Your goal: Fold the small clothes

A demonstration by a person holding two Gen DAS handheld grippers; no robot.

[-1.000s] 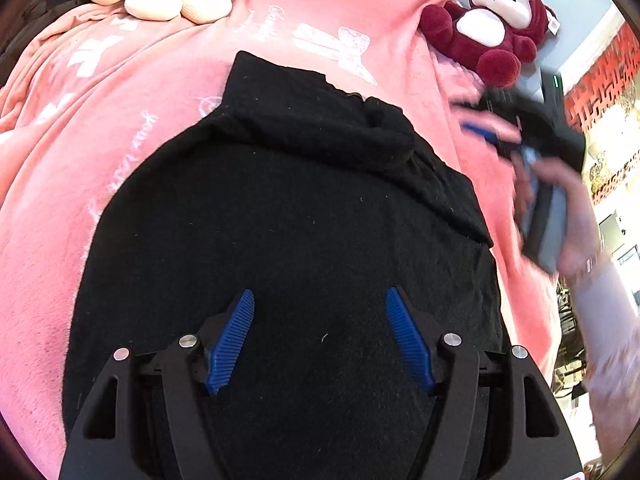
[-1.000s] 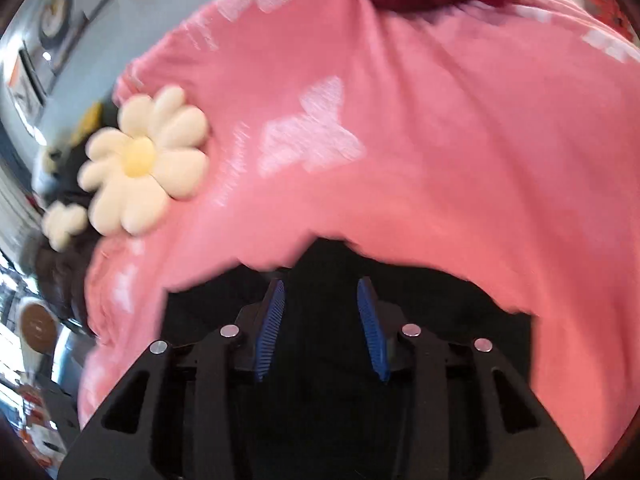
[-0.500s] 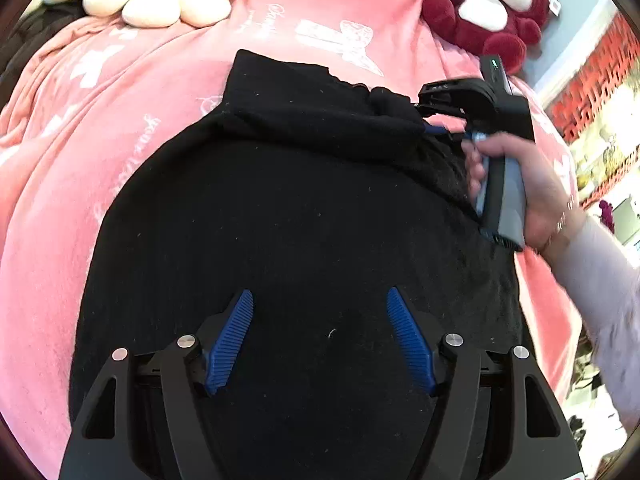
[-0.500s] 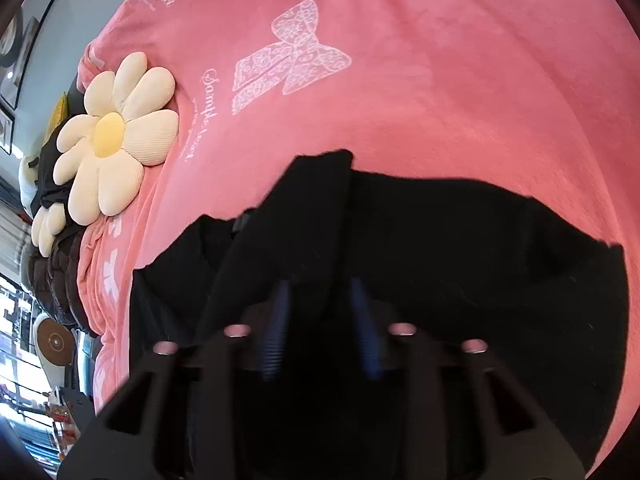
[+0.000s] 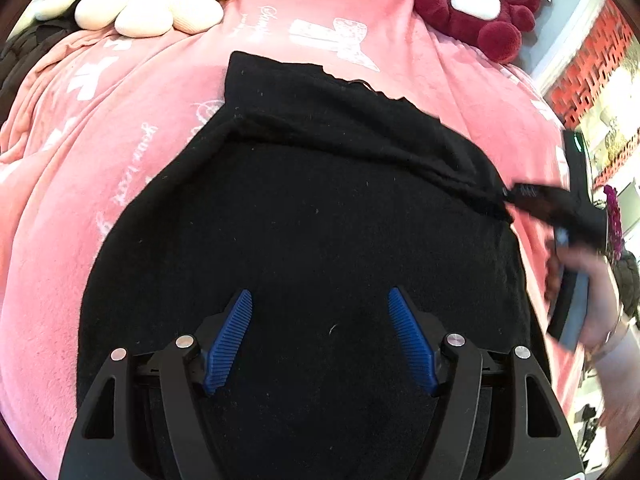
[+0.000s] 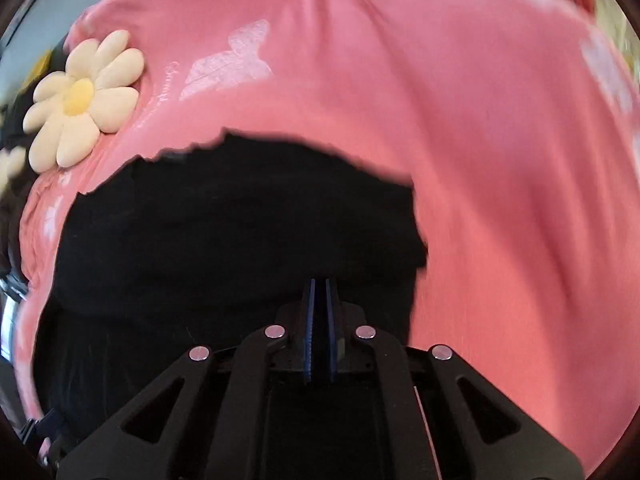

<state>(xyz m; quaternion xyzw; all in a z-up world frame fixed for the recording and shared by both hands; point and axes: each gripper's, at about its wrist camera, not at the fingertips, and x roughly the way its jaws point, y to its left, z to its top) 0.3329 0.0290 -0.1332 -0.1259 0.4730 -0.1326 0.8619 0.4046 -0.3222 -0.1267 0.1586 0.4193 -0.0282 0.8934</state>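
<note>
Right gripper [image 6: 319, 332]: blue pads pressed together, with black fabric bunched around the tips. Judged to be pinching an edge of the black garment [image 5: 312, 240]; the cloth between the pads is not directly visible against the dark body, so the hold is probable, not certain. In the left wrist view this same gripper [image 5: 516, 194] sits at the garment's right edge, where a fold line ends, hand blurred.

Left gripper [image 5: 320, 340]: jaws spread wide, nothing between them, poised above the near central part of the garment. Contact with the cloth cannot be told.

Garment: lies spread on the pink blanket [image 5: 60, 208], mostly flat. Far portion is doubled over, forming a band running from the upper left corner down to the right edge. Near portion is a single, broad, unfolded panel.

Progress, as judged: one fold at the far end appears in place or being adjusted. Garment is far from a compact packet; side folds and a final halving remain.

Surroundings: flower cushion [image 5: 160, 0] and dark red plush bear [image 5: 484, 4] at the far end of the blanket, both well apart from the garment.
</note>
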